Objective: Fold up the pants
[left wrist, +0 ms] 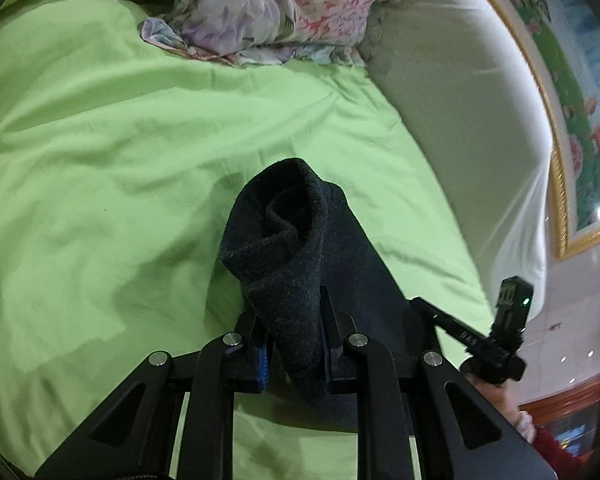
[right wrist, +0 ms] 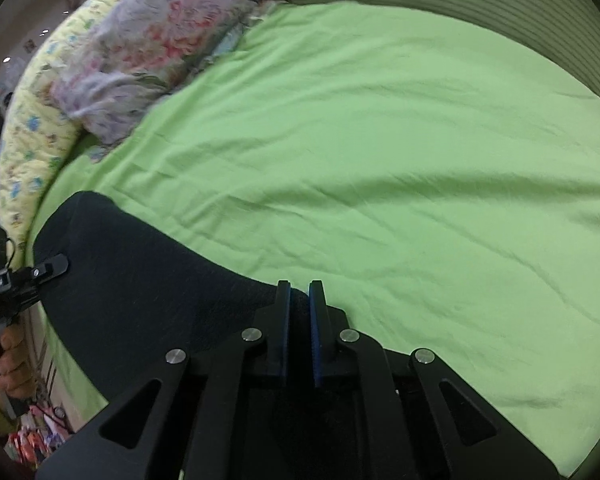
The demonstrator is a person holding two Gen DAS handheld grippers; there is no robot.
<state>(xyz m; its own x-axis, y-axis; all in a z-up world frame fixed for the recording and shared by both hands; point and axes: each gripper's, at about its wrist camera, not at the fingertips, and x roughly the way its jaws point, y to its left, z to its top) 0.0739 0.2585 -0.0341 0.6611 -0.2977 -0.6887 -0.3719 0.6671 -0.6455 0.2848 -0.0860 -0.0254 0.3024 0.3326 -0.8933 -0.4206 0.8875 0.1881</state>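
The black pants (left wrist: 284,240) lie on a green bed sheet (left wrist: 100,160). In the left wrist view my left gripper (left wrist: 292,320) is shut on a bunched, rolled fold of their fleecy fabric, lifted off the sheet. In the right wrist view the pants (right wrist: 140,280) stretch from lower left to the middle, and my right gripper (right wrist: 300,286) is shut on their edge, with a thin layer of dark cloth between the blue pads. The other gripper's finger (right wrist: 56,266) rests at the pants' far left end, held by a hand (right wrist: 8,356).
A floral quilt (left wrist: 268,4) is heaped at the head of the bed, also in the right wrist view (right wrist: 140,48), beside a yellow patterned quilt (right wrist: 28,140). A white padded headboard (left wrist: 460,120) and a gold-framed picture (left wrist: 580,100) stand at right. Green sheet (right wrist: 380,160) spreads beyond the pants.
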